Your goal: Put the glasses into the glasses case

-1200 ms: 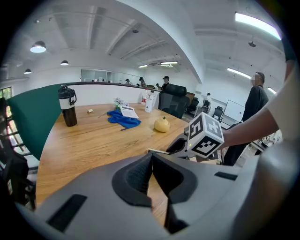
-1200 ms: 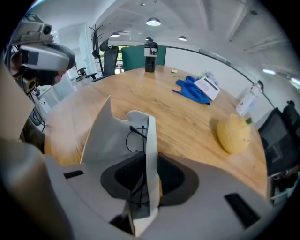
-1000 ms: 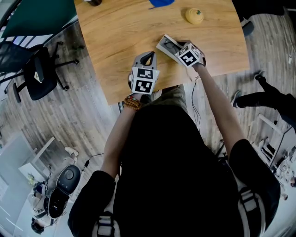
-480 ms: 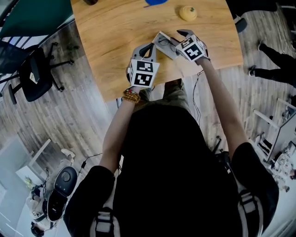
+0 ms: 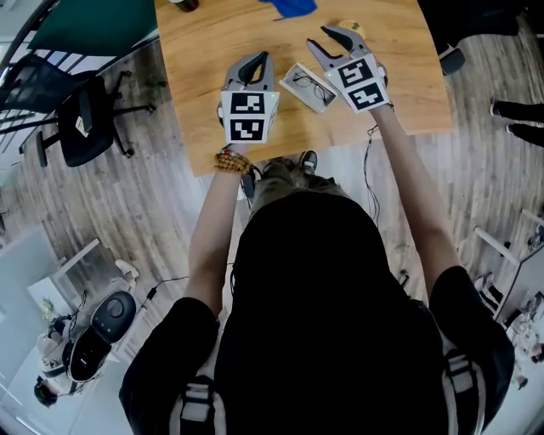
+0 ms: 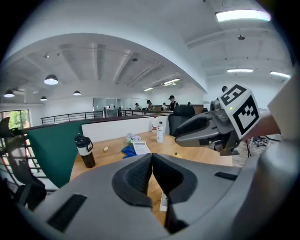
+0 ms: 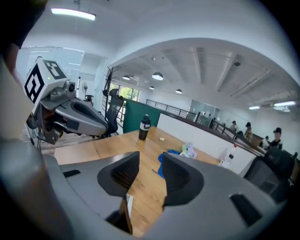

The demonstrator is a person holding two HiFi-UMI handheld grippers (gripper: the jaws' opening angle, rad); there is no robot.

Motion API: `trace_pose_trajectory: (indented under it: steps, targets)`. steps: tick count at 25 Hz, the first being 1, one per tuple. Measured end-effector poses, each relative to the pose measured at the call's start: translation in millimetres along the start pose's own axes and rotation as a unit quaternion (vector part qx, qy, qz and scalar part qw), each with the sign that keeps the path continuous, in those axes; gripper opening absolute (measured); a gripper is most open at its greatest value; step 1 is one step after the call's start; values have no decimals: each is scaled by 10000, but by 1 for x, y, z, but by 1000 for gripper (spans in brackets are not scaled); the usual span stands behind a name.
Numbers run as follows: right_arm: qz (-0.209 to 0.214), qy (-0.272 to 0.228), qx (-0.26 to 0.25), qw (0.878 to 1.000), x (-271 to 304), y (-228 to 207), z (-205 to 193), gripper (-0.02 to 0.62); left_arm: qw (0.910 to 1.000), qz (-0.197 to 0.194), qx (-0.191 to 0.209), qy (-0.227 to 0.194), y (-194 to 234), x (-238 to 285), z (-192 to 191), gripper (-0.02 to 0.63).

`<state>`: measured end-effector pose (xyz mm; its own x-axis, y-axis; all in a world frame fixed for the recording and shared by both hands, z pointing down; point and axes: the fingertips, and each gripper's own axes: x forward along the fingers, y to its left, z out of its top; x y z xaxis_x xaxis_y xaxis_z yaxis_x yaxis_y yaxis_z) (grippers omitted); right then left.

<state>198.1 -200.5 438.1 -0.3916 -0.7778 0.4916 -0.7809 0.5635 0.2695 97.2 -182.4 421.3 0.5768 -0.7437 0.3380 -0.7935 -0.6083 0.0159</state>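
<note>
Glasses (image 5: 312, 87) lie in glasses case (image 5: 294, 76) on table (image 5: 204, 47); bottle (image 6: 85, 151) label illegible.

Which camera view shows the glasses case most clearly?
The head view: the whole glasses case lies on the table, glasses visible in it. Both gripper views show only a pale sliver of it behind their jaws.

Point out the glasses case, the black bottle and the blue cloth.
glasses case (image 5: 289, 76), head view, its pale left rim.
black bottle (image 6: 87, 157), left gripper view, its body.
blue cloth (image 5: 293, 7), head view, its middle.
</note>
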Motion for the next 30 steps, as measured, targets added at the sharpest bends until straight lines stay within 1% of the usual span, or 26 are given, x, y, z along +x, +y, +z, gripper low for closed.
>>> trace_pose_trajectory:
  steps: [4, 7, 9, 11, 14, 15, 17, 20, 22, 25, 27, 30]
  targets:
    - [-162, -807, -147, 9965, -32, -1, 50, 152, 9992, 215, 83, -340, -3, -17, 31, 20]
    - [-339, -1406, -251, 9892, -62, 3, 86, 141, 9968, 337, 121, -711, -7, -34, 56, 20]
    - [-459, -1780, -317, 9824, -82, 10, 107, 131, 9937, 439, 112, -1023, -8, -48, 72, 20]
    - [-598, -2154, -380, 9739, -102, 17, 122, 112, 9894, 515, 79, -1357, -12, -62, 87, 20]
    - [-813, -2920, -429, 9520, -131, 23, 142, 91, 9815, 589, 102, -1817, -25, -78, 105, 20]
    - [-873, -3092, -403, 9461, -140, 25, 146, 83, 9790, 605, 121, -1944, -30, -82, 109, 20]
    - [-1003, -3296, -297, 9383, -154, 27, 148, 57, 9741, 649, 164, -2160, -38, -90, 115, 20]
    - [-1234, -3418, -33, 9316, -168, 31, 142, 6, 9674, 817, 212, -2386, -47, -102, 117, 20]
    - [-1310, -3351, 90, 9330, -170, 35, 131, 6, 9637, 943, 199, -2488, -54, -108, 113, 20]
    - [-1326, -3150, 237, 9395, -167, 42, 108, 6, 9586, 1078, 128, -2634, -63, -112, 105, 20]
    - [-1337, -2946, 304, 9457, -166, 43, 89, 5, 9602, 1087, 132, -2569, -70, -111, 95, 20]
    - [-1369, -2597, 311, 9554, -163, 44, 59, 5, 9663, 987, 120, -2375, -79, -107, 77, 20]
